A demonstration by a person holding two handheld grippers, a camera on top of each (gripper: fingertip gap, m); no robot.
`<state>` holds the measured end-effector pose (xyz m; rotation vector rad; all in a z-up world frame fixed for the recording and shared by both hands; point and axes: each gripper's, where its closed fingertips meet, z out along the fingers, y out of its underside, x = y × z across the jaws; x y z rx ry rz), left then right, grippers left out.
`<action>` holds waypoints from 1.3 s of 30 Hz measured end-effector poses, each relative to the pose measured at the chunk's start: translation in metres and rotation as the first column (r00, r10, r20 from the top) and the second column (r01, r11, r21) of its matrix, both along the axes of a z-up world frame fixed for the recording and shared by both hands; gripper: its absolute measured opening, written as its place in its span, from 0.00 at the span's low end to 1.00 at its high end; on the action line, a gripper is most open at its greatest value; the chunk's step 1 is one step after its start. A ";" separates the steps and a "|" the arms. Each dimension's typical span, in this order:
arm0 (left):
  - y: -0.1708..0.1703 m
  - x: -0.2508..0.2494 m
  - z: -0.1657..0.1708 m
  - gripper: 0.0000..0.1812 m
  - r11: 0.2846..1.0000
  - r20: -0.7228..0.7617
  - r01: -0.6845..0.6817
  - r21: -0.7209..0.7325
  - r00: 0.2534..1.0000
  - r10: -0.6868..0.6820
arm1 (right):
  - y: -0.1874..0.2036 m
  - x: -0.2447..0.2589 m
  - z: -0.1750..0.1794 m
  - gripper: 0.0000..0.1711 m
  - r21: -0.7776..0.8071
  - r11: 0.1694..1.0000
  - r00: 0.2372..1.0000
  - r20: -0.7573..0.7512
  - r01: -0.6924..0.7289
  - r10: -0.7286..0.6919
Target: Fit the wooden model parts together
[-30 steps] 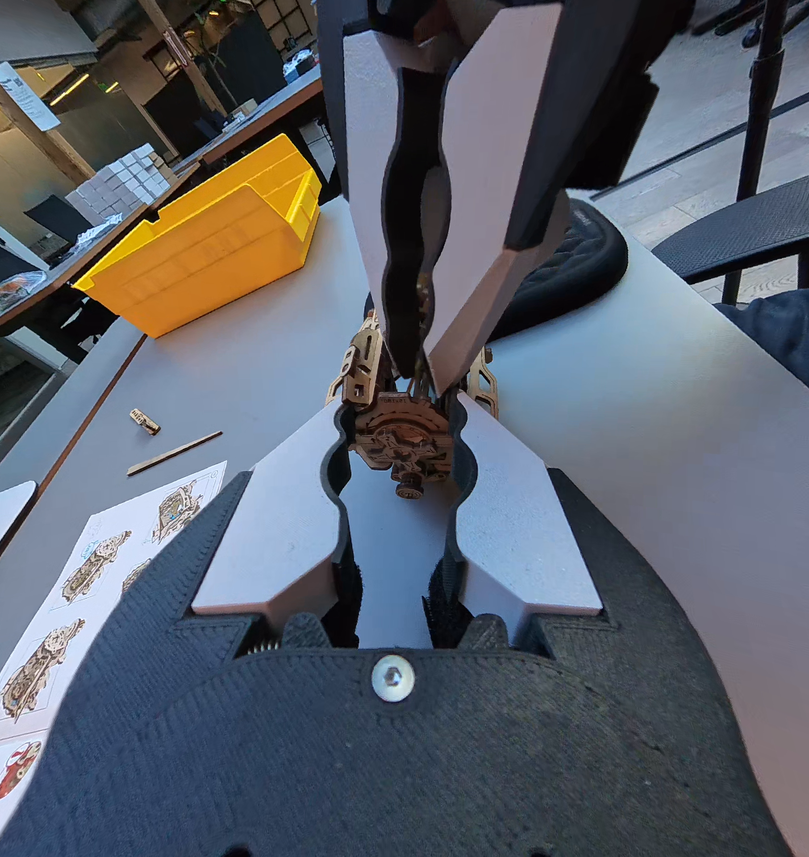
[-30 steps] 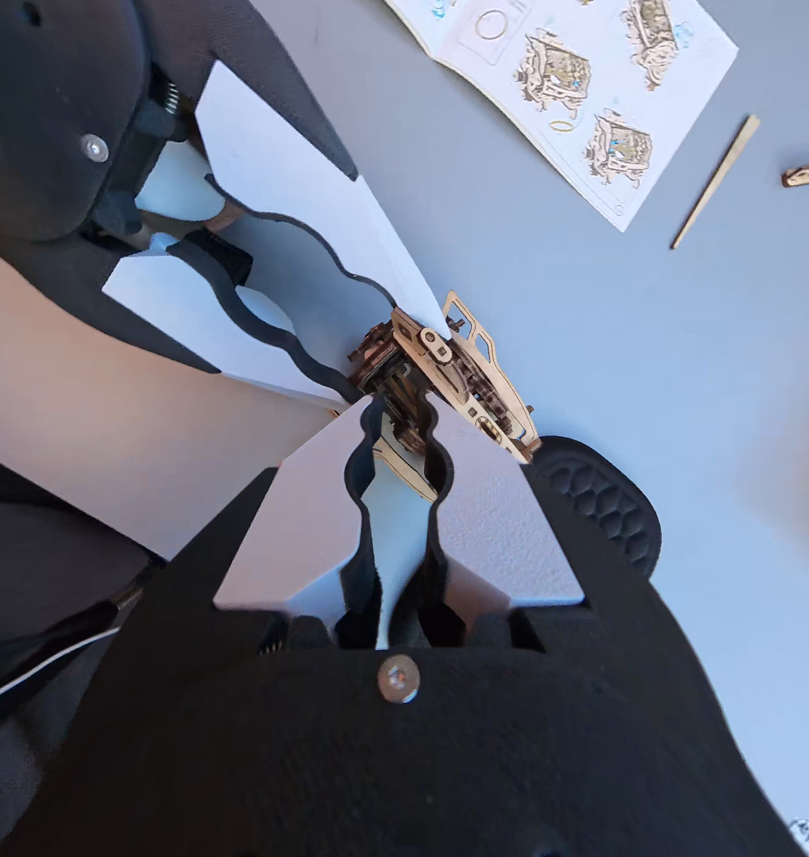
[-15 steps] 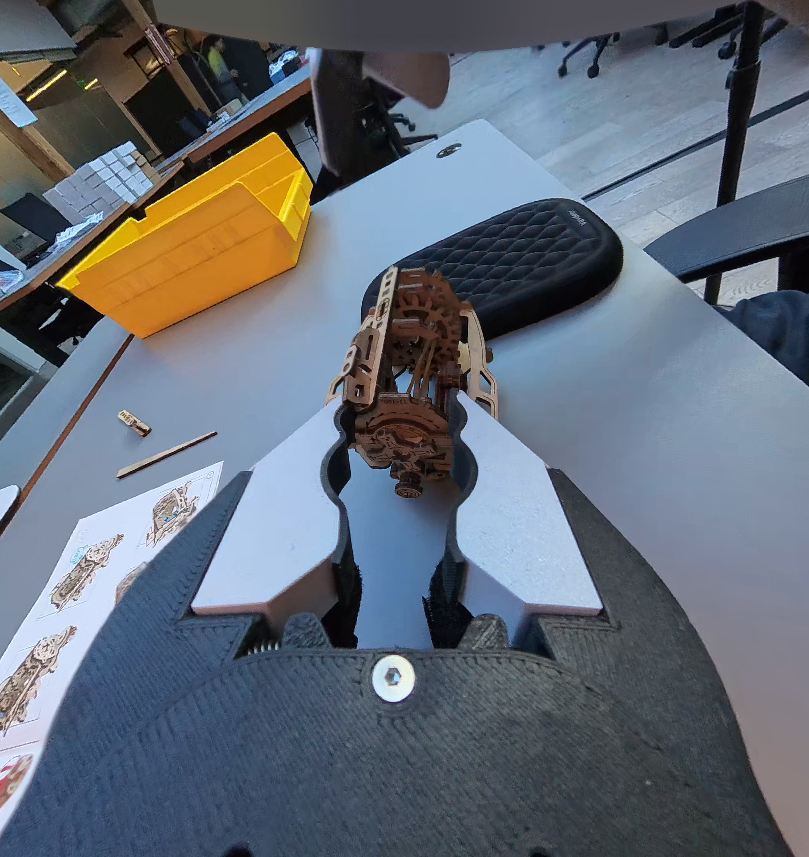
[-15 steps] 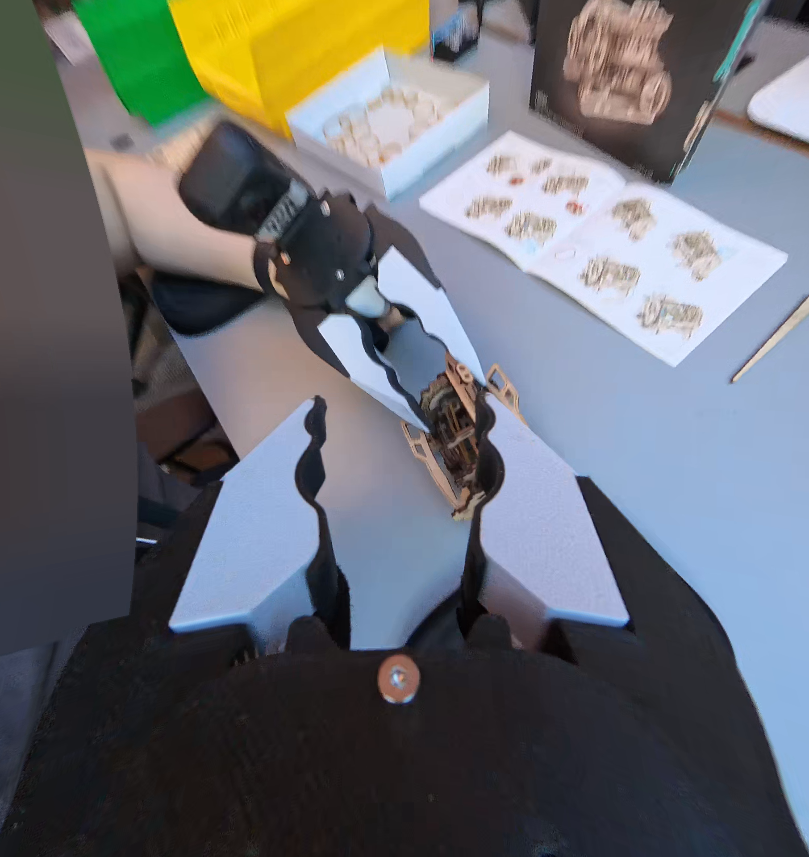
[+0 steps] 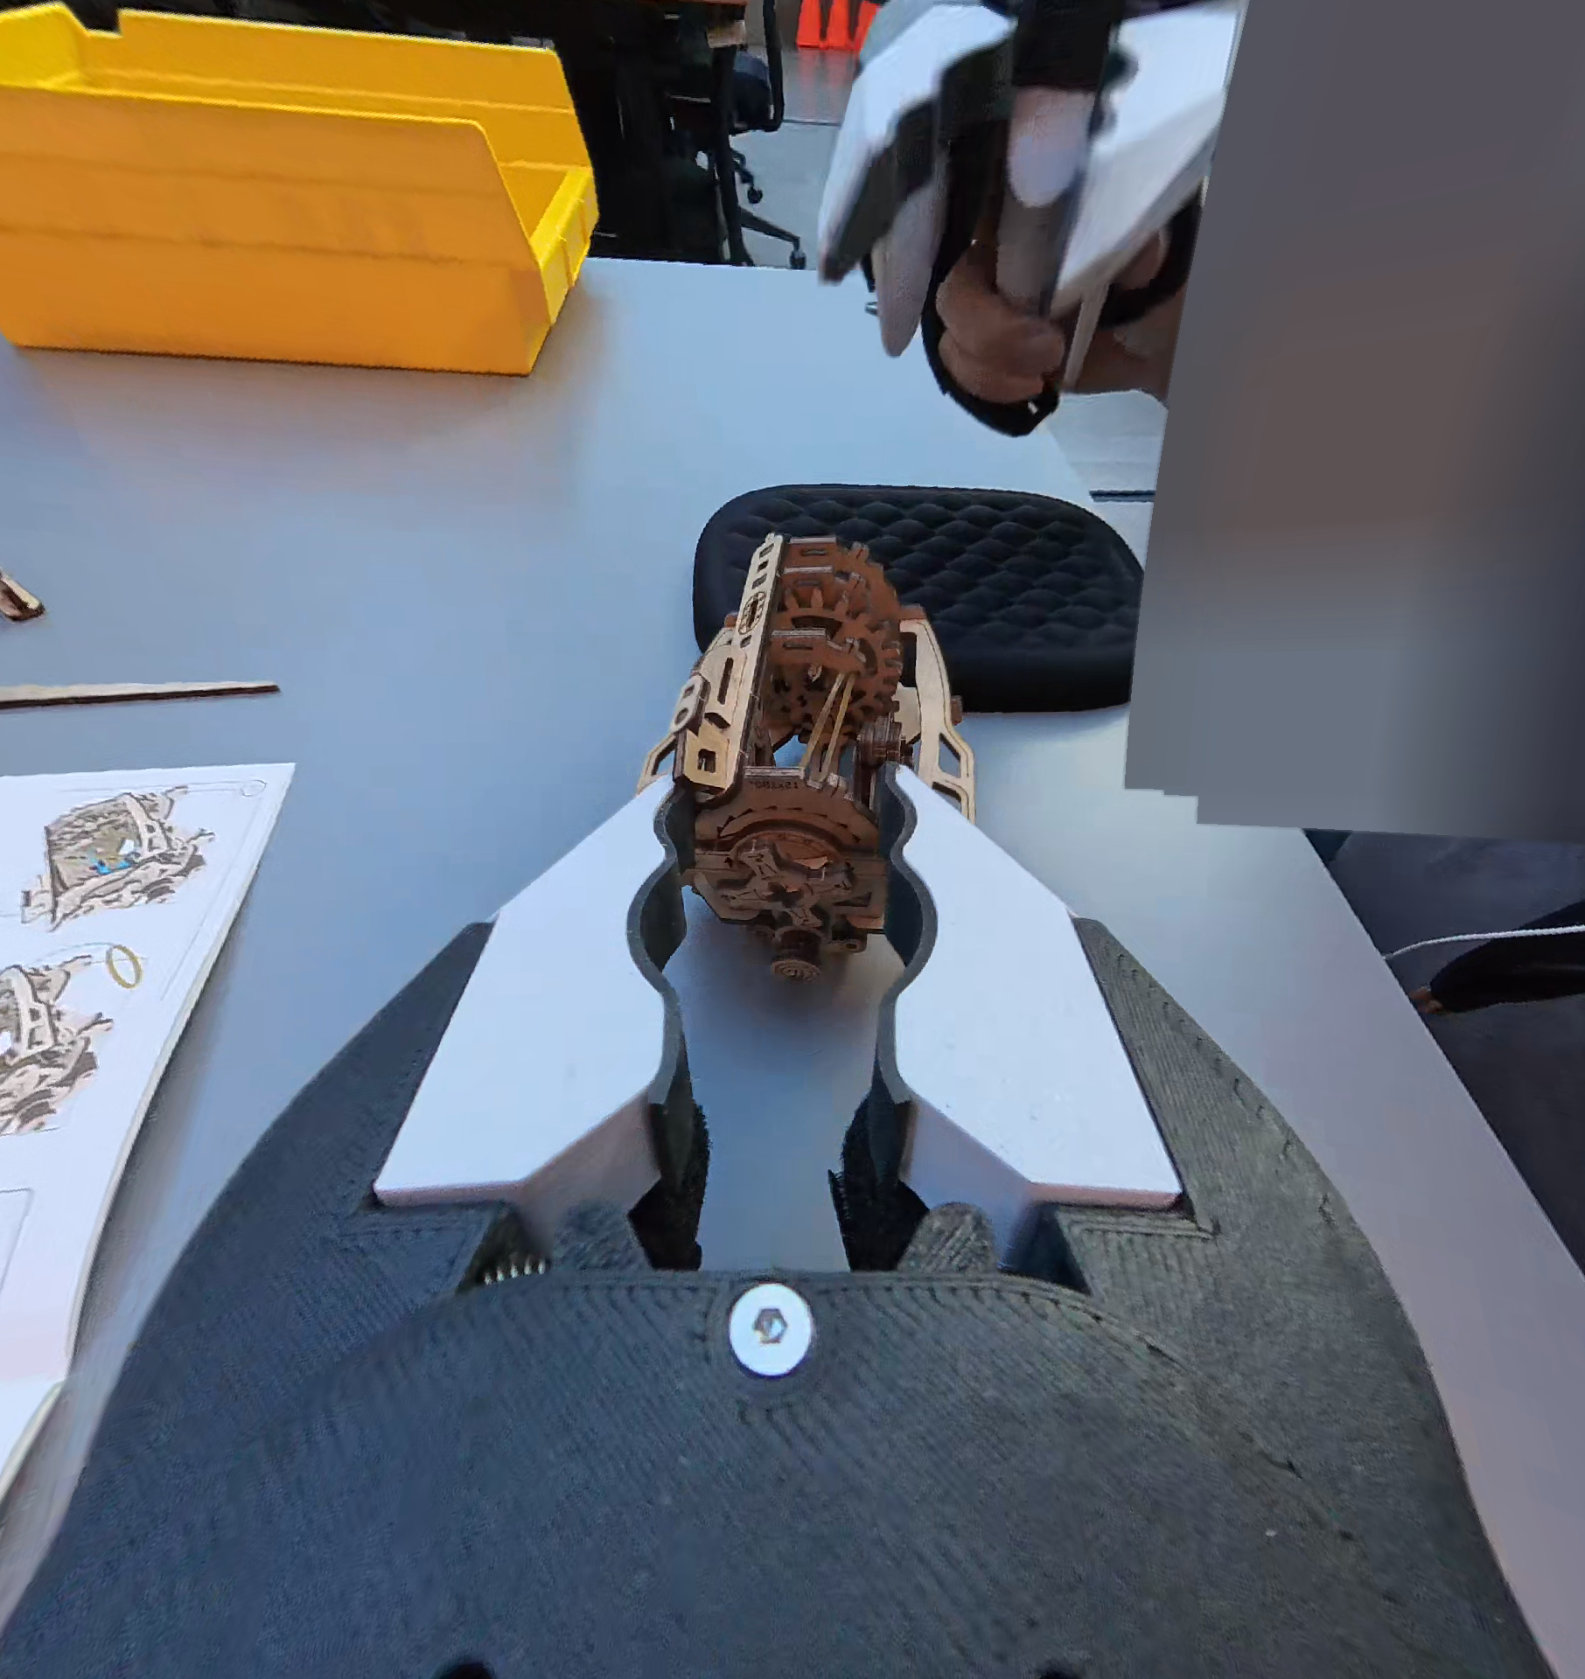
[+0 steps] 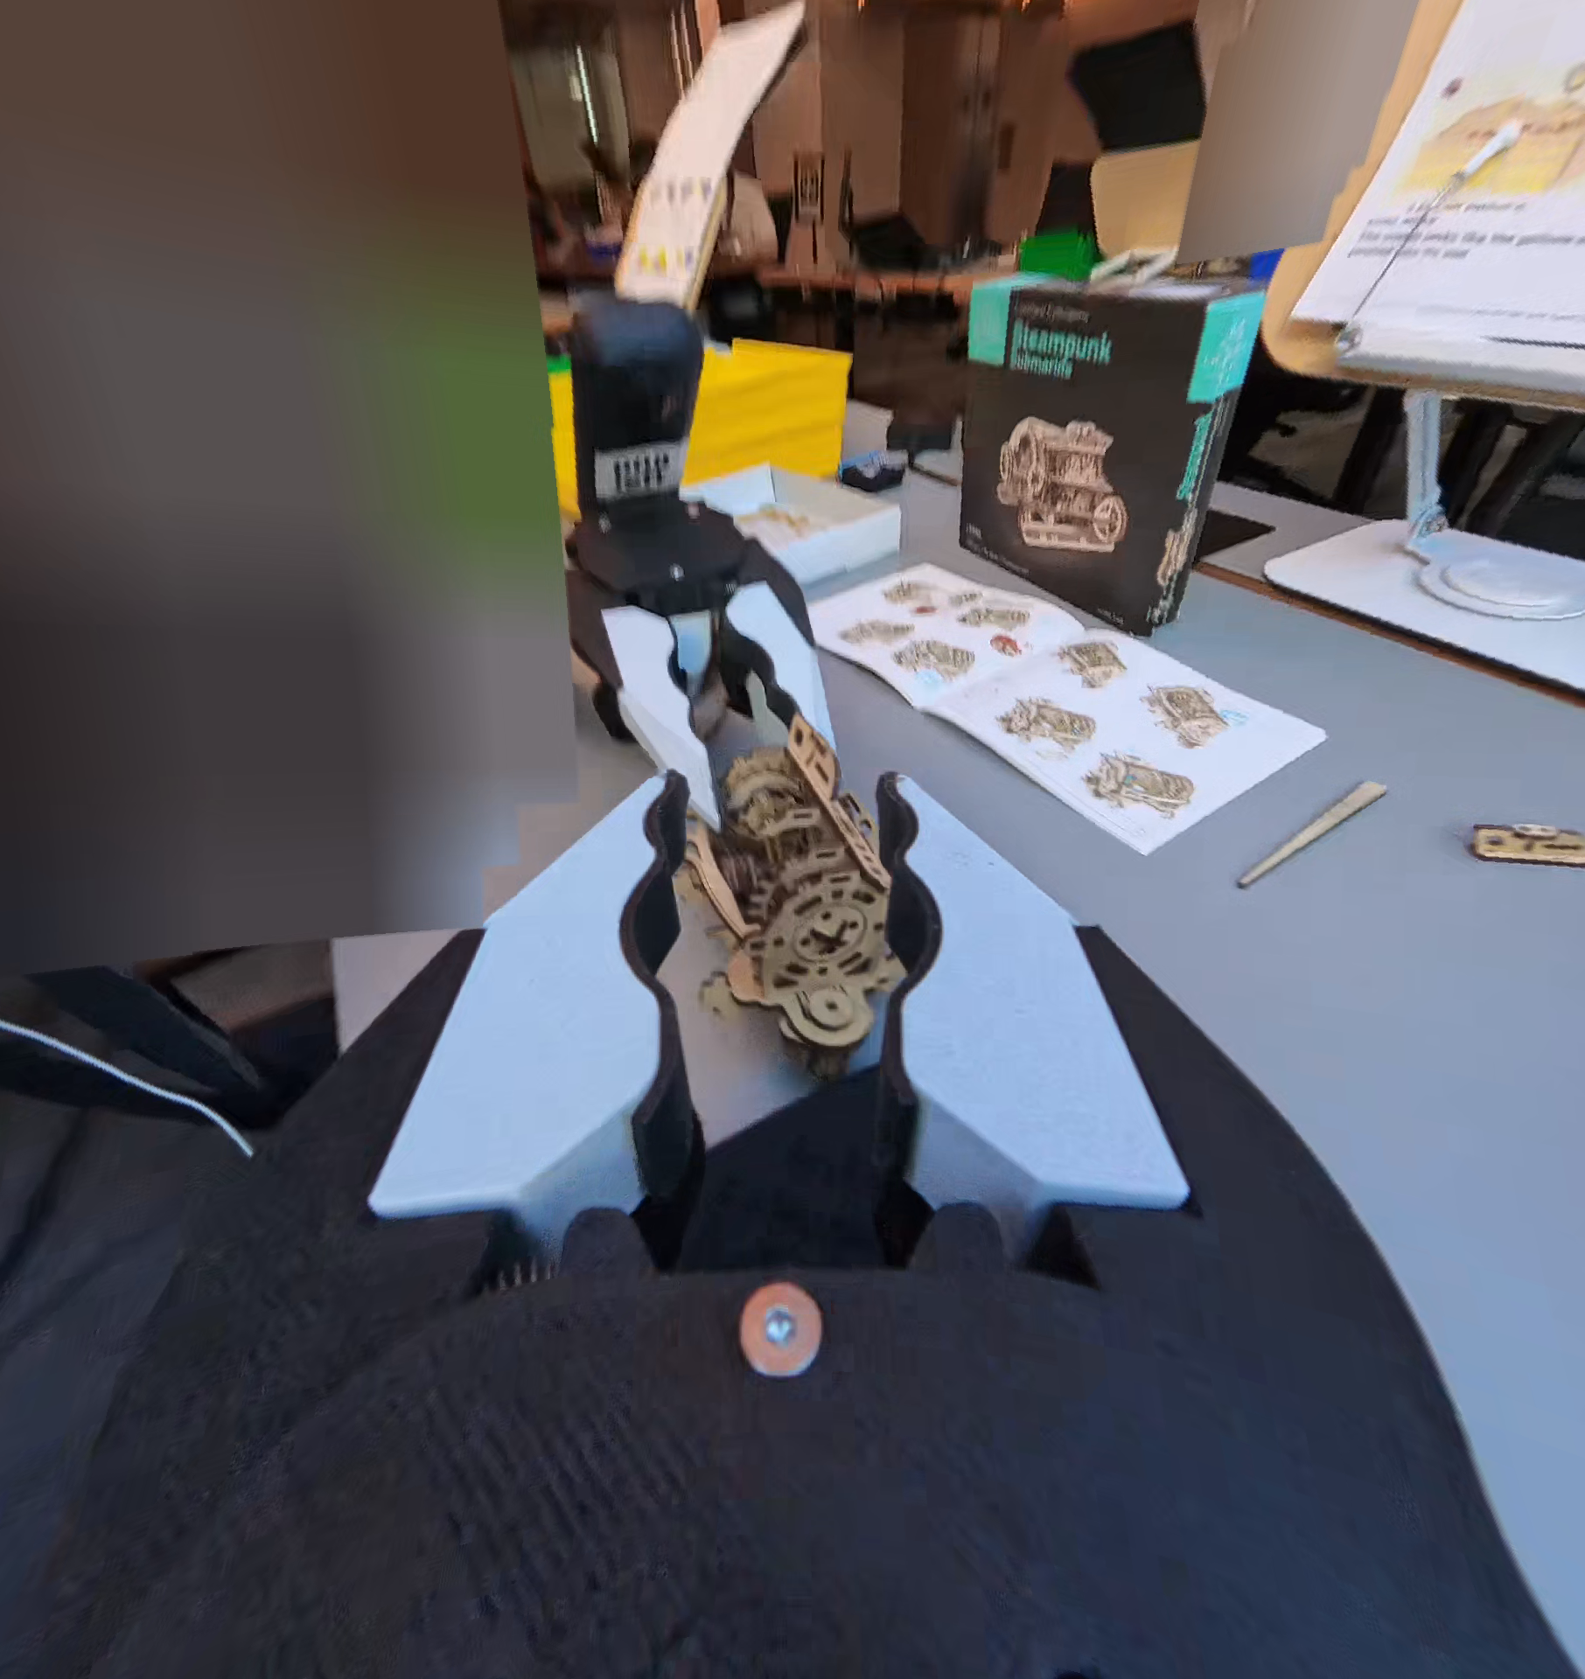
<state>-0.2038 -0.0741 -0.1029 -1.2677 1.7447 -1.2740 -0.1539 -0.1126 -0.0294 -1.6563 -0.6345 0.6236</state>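
A brown wooden gear model (image 5: 789, 781) rests on the grey table (image 5: 425, 545) with its far end on a black quilted pad (image 5: 971, 591). My left gripper (image 5: 780, 818) is shut on the model's near end. In the right wrist view the model (image 6: 807, 899) lies beyond my right gripper (image 6: 782, 799), which is open, empty and clear of it. The left gripper (image 6: 757, 772) shows there holding the model's far end. The right gripper also shows raised at the upper right of the left wrist view (image 5: 980, 300), blurred.
A yellow bin (image 5: 253, 200) stands at the back left. An open instruction booklet (image 6: 1071, 700), a thin wooden stick (image 6: 1311, 834) and a small wooden part (image 6: 1548, 845) lie on the table. A dark kit box (image 6: 1098, 454) and a white parts tray (image 6: 816, 527) stand behind. Across from one pair of fingers to the other is roughly 10 cm.
My right gripper, shut at the model's top a second ago, has opened and pulled up and away from it. My left gripper has kept its hold on the model.
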 end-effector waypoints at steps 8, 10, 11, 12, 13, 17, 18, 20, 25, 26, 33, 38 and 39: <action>0.002 -0.004 -0.001 0.23 0.999 -0.027 -0.002 -0.044 1.000 0.001 | 0.023 -0.017 -0.051 0.33 -0.095 0.976 0.951 0.223 -0.196 0.213; 0.003 -0.006 0.000 0.23 0.999 -0.017 -0.019 -0.049 1.000 0.018 | 0.021 -0.019 -0.060 0.34 -0.141 0.957 0.937 0.208 -0.254 0.279; 0.003 -0.007 0.001 0.23 0.998 -0.012 -0.023 -0.057 1.000 0.022 | 0.021 -0.018 -0.065 0.36 -0.141 0.953 0.930 0.221 -0.267 0.293; 0.002 -0.009 0.001 0.24 0.998 -0.012 -0.028 -0.058 1.000 0.027 | 0.021 -0.017 -0.068 0.37 -0.137 0.951 0.922 0.240 -0.276 0.302; 0.003 -0.012 0.002 0.24 0.998 -0.013 -0.034 -0.053 0.999 0.033 | 0.022 -0.016 -0.071 0.38 -0.131 0.952 0.919 0.251 -0.278 0.303; 0.004 -0.020 0.000 0.24 0.999 -0.028 -0.043 -0.030 0.999 0.043 | 0.022 -0.018 -0.069 0.38 -0.131 0.940 0.912 0.231 -0.316 0.339; 0.004 -0.021 0.000 0.23 0.998 -0.032 -0.052 -0.039 0.998 0.051 | 0.023 -0.019 -0.071 0.38 -0.149 0.935 0.908 0.232 -0.321 0.349; 0.006 -0.021 0.001 0.21 0.996 -0.040 -0.064 -0.065 0.997 0.061 | 0.024 -0.023 -0.075 0.37 -0.189 0.921 0.896 0.233 -0.340 0.379; 0.019 -0.036 0.004 0.17 0.993 -0.103 -0.098 -0.060 0.990 0.092 | 0.031 -0.034 -0.081 0.31 -0.203 0.895 0.852 0.280 -0.398 0.442; 0.024 -0.041 0.004 0.19 0.993 -0.121 -0.107 -0.054 0.988 0.100 | 0.035 -0.036 -0.084 0.32 -0.208 0.890 0.841 0.297 -0.405 0.452; 0.037 -0.047 -0.001 0.21 0.986 -0.143 -0.103 -0.127 0.986 0.085 | 0.057 -0.050 -0.086 0.32 -0.240 0.837 0.790 0.281 -0.492 0.545; 0.041 -0.051 0.001 0.15 0.995 -0.072 -0.100 -0.026 0.993 0.098 | 0.062 -0.047 -0.087 0.32 -0.221 0.839 0.800 0.258 -0.497 0.542; 0.042 -0.053 0.000 0.15 0.995 -0.068 -0.099 0.017 0.993 0.100 | 0.062 -0.048 -0.087 0.32 -0.215 0.840 0.798 0.264 -0.499 0.542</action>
